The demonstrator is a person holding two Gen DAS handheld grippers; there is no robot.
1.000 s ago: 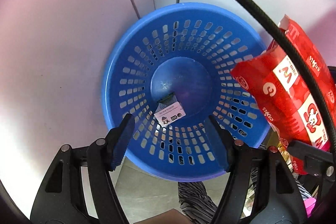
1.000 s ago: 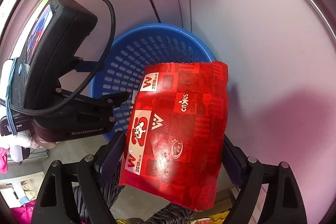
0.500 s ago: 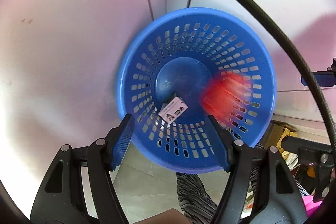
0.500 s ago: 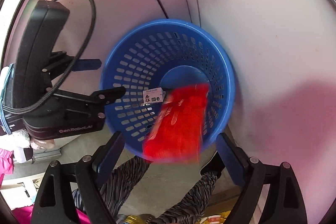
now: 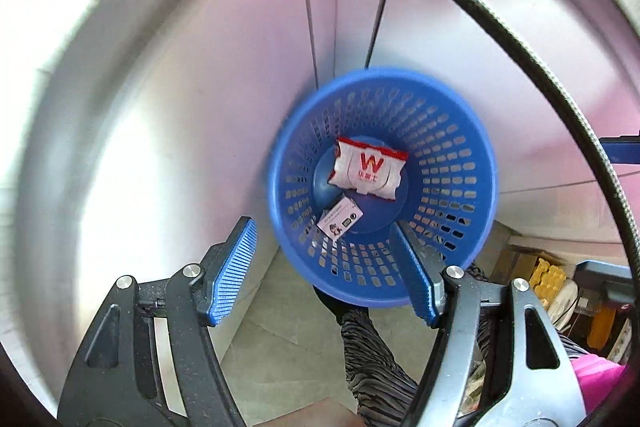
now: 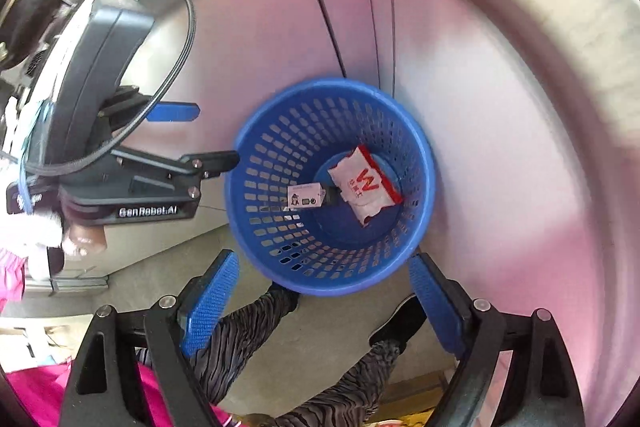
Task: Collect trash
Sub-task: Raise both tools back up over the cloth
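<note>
Nearest the lens in each wrist view, both claws hang spread wide with nothing between their blue pads: the left claw and the right claw, each pointing steeply down. Below them the blue basket stands on the floor against pale cabinet doors. At its bottom lie the red-and-white wrapper and, at about seven o'clock from it, a small white card. The drop looks finished; the next move calls for finding another piece of trash.
</note>
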